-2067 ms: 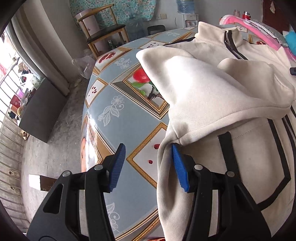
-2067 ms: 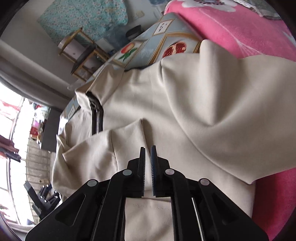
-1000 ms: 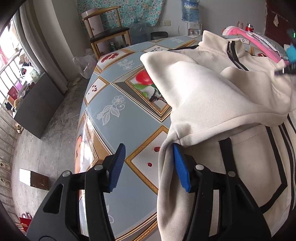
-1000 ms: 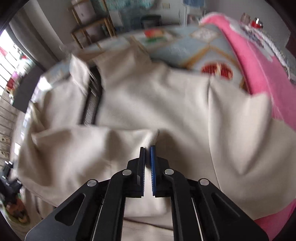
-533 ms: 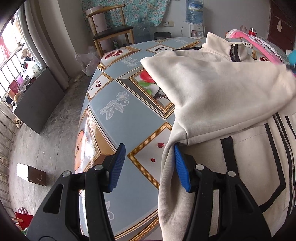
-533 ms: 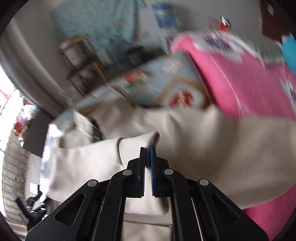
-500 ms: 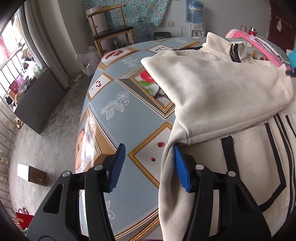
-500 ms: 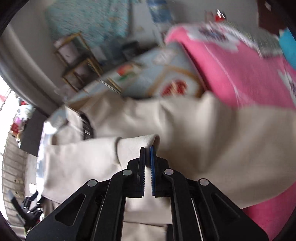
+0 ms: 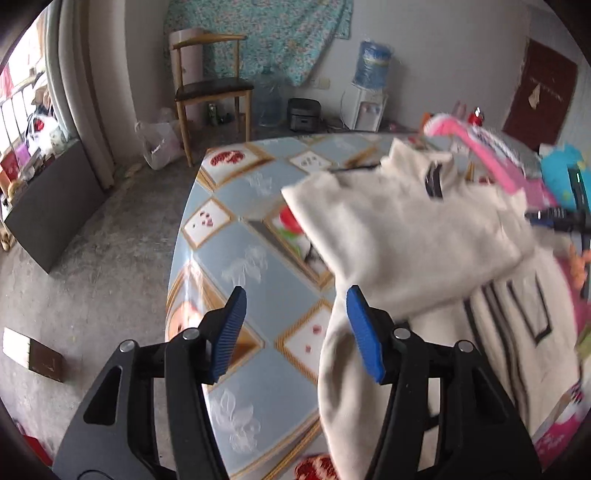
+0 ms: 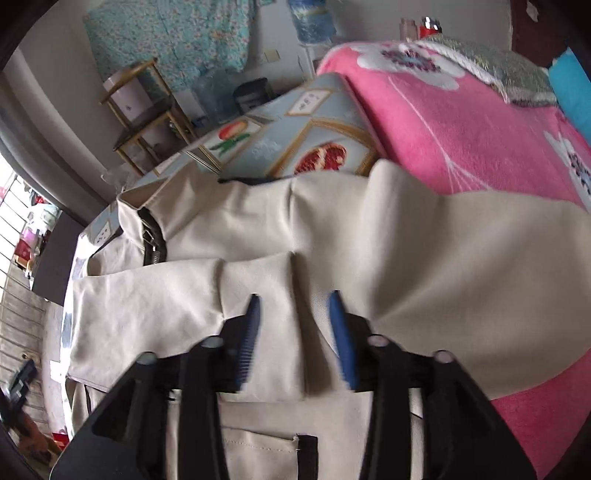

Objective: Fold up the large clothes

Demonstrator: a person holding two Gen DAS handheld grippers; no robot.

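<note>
Wooden chair (image 9: 210, 85), water dispenser (image 9: 369, 88), pink blanket (image 10: 461, 122), patterned tablecloth (image 9: 236, 266), dk cabinet (image 9: 51, 210)

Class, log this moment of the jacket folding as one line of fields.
left gripper: open, empty | right gripper: just opened over sleeve | jacket: on table

Jacket (image 9: 406, 236): cream, black stripes and zip
Tablecloth (image 9: 236, 258): pale blue, gold-edged diamonds with red fruit
Blanket (image 10: 461, 122): pink, white flowers
Wall cloth (image 9: 258, 33): teal floral
Gripper pads (image 9: 232, 328): blue
</note>
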